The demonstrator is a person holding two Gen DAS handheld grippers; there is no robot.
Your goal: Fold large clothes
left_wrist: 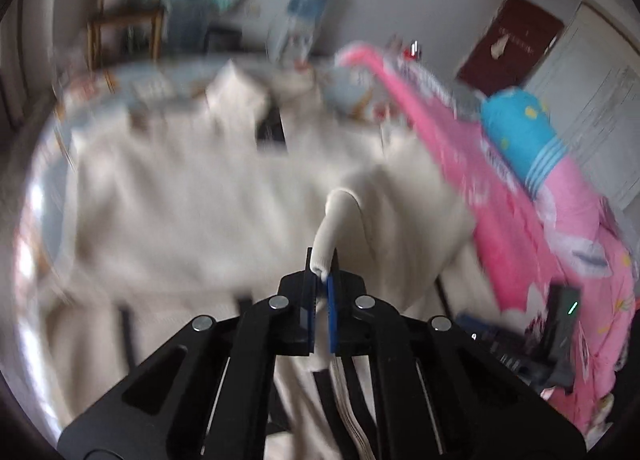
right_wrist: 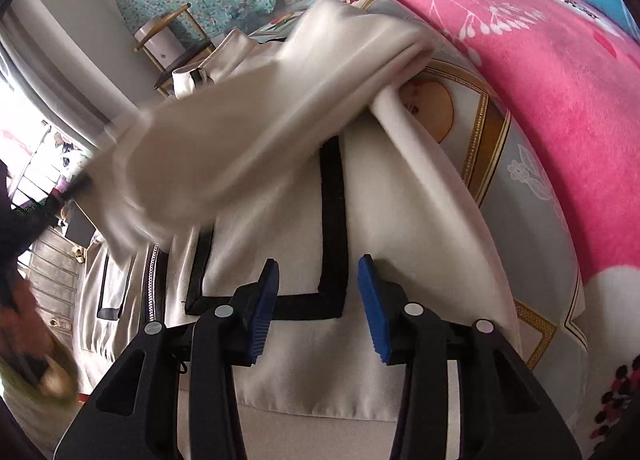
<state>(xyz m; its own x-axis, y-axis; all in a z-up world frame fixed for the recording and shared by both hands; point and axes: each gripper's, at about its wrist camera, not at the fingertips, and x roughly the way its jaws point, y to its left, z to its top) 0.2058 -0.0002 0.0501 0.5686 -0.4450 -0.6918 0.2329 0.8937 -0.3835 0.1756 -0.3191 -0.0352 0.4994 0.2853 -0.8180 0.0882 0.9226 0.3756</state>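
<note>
A cream jacket [left_wrist: 180, 188] with black trim lies spread on a bed. In the left wrist view my left gripper [left_wrist: 323, 260] is shut on a fold of its cream sleeve [left_wrist: 340, 216], which rises from the jacket to the blue pads. In the right wrist view that sleeve [right_wrist: 240, 132] hangs lifted and blurred across the jacket [right_wrist: 400, 220]. My right gripper [right_wrist: 320, 272] stands open just above the jacket's lower part, over a corner of the black trim [right_wrist: 332, 200]. Nothing is between its fingers.
A pink blanket [left_wrist: 520, 200] [right_wrist: 520, 60] is heaped along the jacket's right side, with a blue pillow [left_wrist: 516, 128] on it. The patterned grey sheet [right_wrist: 500, 148] shows between the jacket and the blanket. A wooden chair [left_wrist: 124, 20] and a dark red door [left_wrist: 508, 48] stand beyond the bed.
</note>
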